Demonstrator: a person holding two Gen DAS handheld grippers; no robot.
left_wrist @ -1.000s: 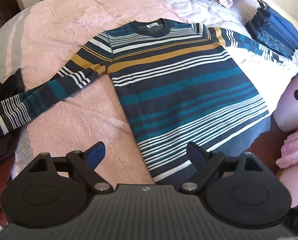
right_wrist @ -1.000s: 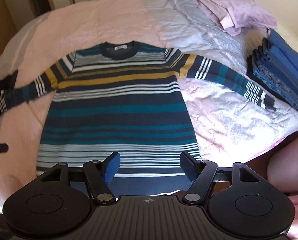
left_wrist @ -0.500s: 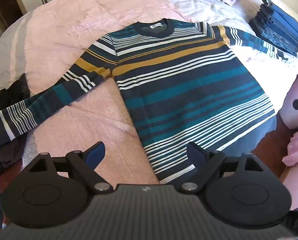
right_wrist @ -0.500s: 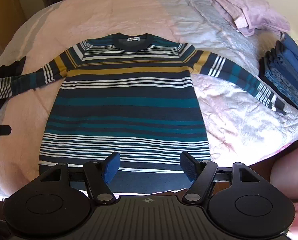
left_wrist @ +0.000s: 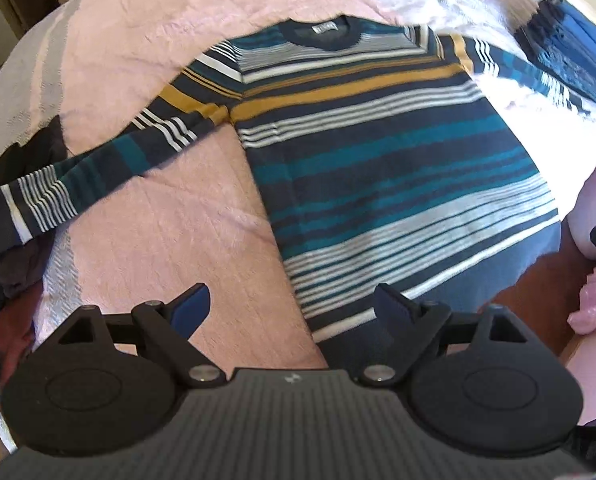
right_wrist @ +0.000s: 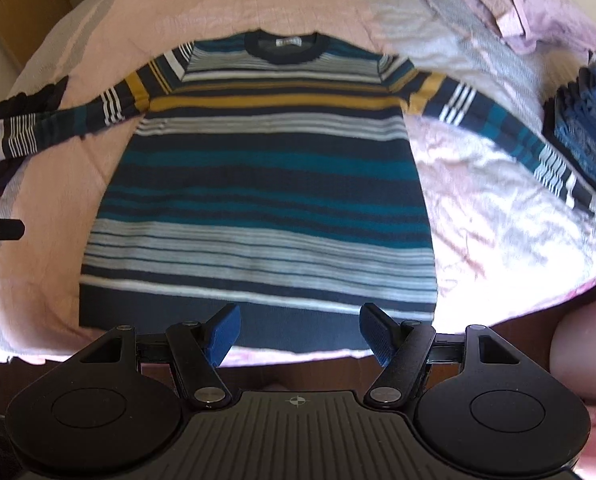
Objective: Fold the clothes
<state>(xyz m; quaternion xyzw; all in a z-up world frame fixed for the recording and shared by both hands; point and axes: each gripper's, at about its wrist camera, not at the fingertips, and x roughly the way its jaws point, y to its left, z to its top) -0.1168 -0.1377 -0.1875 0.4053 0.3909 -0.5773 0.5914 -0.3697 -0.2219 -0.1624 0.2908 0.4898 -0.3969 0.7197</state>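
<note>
The striped sweater (right_wrist: 265, 184) lies flat on the bed (right_wrist: 177, 12), sleeves spread. Since a second ago the right gripper (right_wrist: 300, 334) has dropped closer to its hem; the left gripper (left_wrist: 293, 306) barely shifted. Both sets of fingers gape wide, holding nothing.

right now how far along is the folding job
Done: the striped sweater lies flat on the pink bedspread, both sleeves spread out, and a folded blue stack sits to its right. In hand: nothing; the left gripper and right gripper are open near its hem. Left: every fold of this sweater.
</note>
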